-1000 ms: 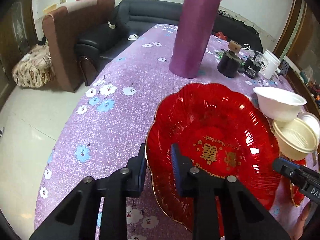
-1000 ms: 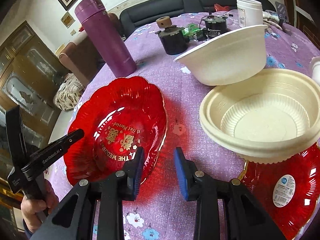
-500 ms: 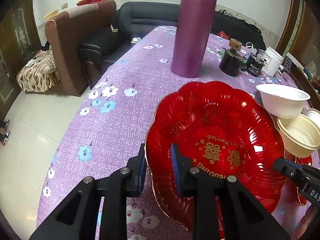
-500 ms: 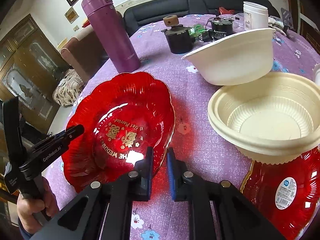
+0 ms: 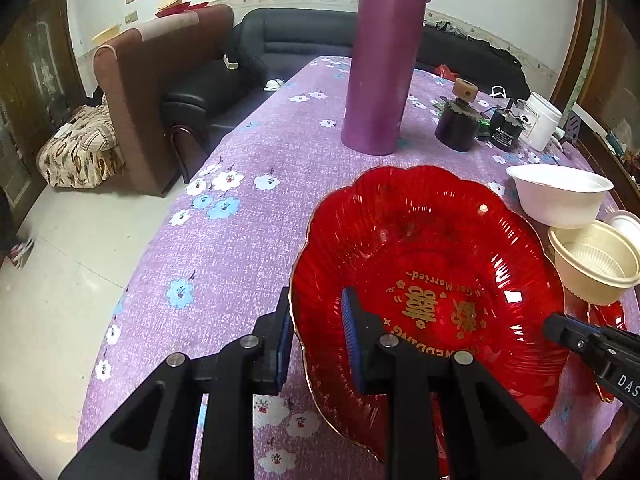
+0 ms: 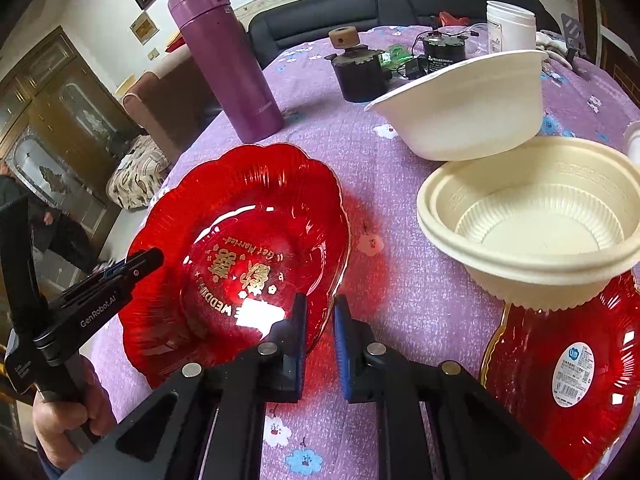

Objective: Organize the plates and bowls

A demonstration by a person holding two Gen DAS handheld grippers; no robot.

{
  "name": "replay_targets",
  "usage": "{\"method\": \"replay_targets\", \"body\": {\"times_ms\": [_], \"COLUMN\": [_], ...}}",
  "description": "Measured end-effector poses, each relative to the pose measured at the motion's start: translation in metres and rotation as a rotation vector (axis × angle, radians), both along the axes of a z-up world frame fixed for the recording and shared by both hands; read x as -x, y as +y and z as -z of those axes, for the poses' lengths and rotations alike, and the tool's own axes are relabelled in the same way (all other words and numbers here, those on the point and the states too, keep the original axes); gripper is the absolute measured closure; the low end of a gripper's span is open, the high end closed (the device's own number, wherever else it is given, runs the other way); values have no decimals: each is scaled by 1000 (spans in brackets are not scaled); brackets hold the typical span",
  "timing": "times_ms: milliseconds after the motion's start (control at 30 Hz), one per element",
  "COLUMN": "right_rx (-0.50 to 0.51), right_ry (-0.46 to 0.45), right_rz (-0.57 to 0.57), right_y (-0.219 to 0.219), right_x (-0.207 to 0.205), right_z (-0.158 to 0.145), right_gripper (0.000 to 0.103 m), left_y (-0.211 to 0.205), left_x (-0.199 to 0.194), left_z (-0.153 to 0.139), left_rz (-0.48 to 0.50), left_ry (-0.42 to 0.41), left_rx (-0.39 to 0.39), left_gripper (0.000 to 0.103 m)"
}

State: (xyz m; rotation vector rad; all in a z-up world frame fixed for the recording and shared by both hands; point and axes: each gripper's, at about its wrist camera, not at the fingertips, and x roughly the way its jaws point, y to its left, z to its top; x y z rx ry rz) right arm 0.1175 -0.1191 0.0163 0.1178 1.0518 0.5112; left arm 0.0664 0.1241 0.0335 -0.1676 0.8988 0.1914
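Observation:
A red scalloped plate [image 5: 432, 264] with gold wedding lettering is held above the purple flowered tablecloth [image 5: 224, 248]. My left gripper [image 5: 316, 336] is shut on its left rim. My right gripper [image 6: 320, 332] is shut on its opposite rim, seen in the right wrist view on the same plate [image 6: 240, 240]. A second red plate [image 6: 568, 372] with a sticker lies at the right, with a cream ribbed bowl [image 6: 536, 220] standing on it. A white bowl [image 6: 468, 108] sits tilted behind the cream bowl.
A tall purple flask [image 5: 384, 60] stands behind the plate. A dark pot with a wooden knob [image 5: 458, 120], a black device [image 5: 506, 132] and a white jar [image 5: 540, 120] stand at the far end. The table's left edge drops to the floor, with sofas beyond.
My right gripper has closed on the red plate's rim. The plate has lifted and both views have pulled back a little from the table.

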Motion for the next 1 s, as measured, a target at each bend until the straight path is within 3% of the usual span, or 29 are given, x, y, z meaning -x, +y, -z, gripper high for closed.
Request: {"method": "replay_targets", "body": {"times_ms": [367, 1000], "right_rx": [-6, -34], "right_ry": [-6, -10], "right_rz": [-35, -114], "right_y": [3, 3], "right_x": [13, 54], "right_z": [-1, -2], "right_gripper": [89, 89], "left_y": [-2, 4], "left_x": [26, 84], "left_z": [-6, -6], "left_rz": [-8, -33], "left_ry": [-22, -48], "left_rx": [-23, 5], "left_gripper": [80, 79]}}
